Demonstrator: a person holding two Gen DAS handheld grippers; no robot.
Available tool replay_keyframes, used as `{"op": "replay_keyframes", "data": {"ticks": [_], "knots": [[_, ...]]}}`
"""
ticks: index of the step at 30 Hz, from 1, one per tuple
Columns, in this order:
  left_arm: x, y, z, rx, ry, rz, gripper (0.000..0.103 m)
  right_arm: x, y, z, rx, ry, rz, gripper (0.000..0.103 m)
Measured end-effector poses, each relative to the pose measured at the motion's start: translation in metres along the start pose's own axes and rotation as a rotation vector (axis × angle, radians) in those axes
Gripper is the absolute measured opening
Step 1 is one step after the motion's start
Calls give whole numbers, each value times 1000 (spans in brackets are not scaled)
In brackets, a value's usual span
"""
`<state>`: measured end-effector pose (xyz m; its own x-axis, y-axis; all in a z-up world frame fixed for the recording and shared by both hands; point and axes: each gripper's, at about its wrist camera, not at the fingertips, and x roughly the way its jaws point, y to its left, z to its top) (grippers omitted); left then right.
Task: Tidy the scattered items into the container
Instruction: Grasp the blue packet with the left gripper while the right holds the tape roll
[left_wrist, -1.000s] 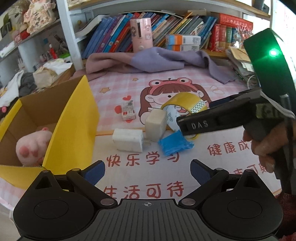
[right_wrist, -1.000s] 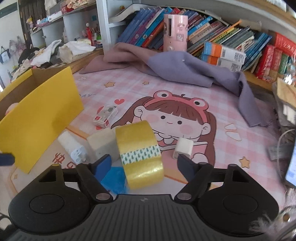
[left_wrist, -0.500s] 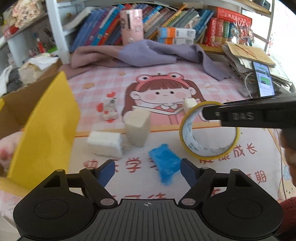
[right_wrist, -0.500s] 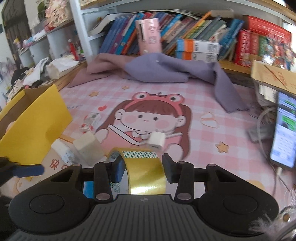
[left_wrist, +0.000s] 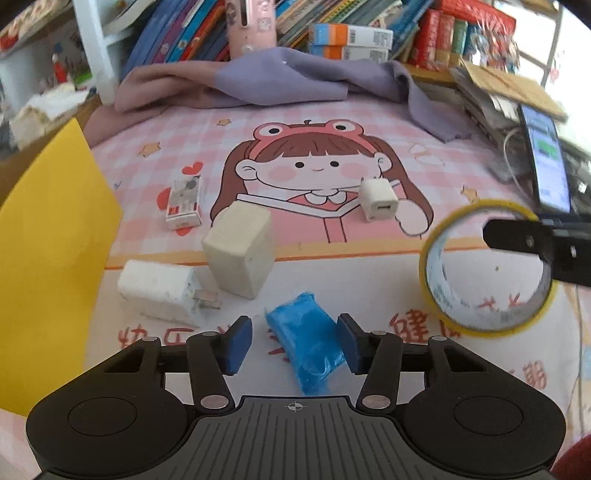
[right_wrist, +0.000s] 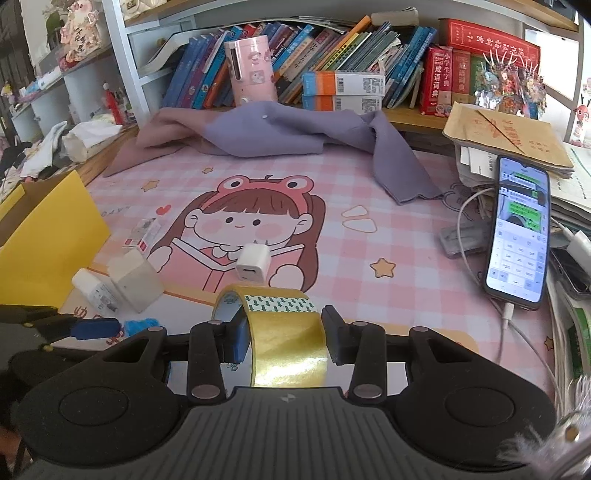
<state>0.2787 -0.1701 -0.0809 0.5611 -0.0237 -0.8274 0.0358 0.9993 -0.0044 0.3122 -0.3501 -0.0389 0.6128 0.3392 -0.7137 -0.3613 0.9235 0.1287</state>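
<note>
The left tool (left_wrist: 293, 341) straddles the blue packet (left_wrist: 304, 345) low in the centre of its frame; its jaws have just been closing, yet the right pad looks at the packet's edge while a gap shows at the left one, so it is not yet clenched on it. The right tool (right_wrist: 283, 338) grasps the yellow tape roll (right_wrist: 286, 336) across its width, held off the counter (left_wrist: 369, 280) at the lower centre of its own view (from the left wrist the roll hangs at the right edge of the frame). Just above the packet stand a beige block (left_wrist: 240, 251) and, to its left, a white plug adapter (left_wrist: 159, 291) lying on its side. Further up sit a small white charger cube (left_wrist: 378, 199) and a small red-and-white box (left_wrist: 184, 201). The yellow cardboard box (left_wrist: 48, 251) fills the left edge. A phone (right_wrist: 519, 236) leans at the right of the right wrist view.
</note>
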Motion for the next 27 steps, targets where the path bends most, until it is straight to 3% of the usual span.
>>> {"op": "replay_keyframes", "data": {"ticks": [5, 9, 14, 20, 27], "knots": [[9, -2, 2, -34, 15, -28, 49, 0, -1, -2, 1, 18, 3, 37], [11, -1, 3, -39, -8, -32, 34, -1, -1, -4, 2, 21, 2, 37], [7, 2, 2, -51, -13, -87, 27, -1, -1, -4, 2, 19, 5, 37], [-15, -2, -2, 11, -61, -76, 25, -6, 3, -8, 8, 8, 17, 37], [-43, 4, -10, -16, -103, -79, 24, -20, 13, -10, -12, -10, 33, 37]]}}
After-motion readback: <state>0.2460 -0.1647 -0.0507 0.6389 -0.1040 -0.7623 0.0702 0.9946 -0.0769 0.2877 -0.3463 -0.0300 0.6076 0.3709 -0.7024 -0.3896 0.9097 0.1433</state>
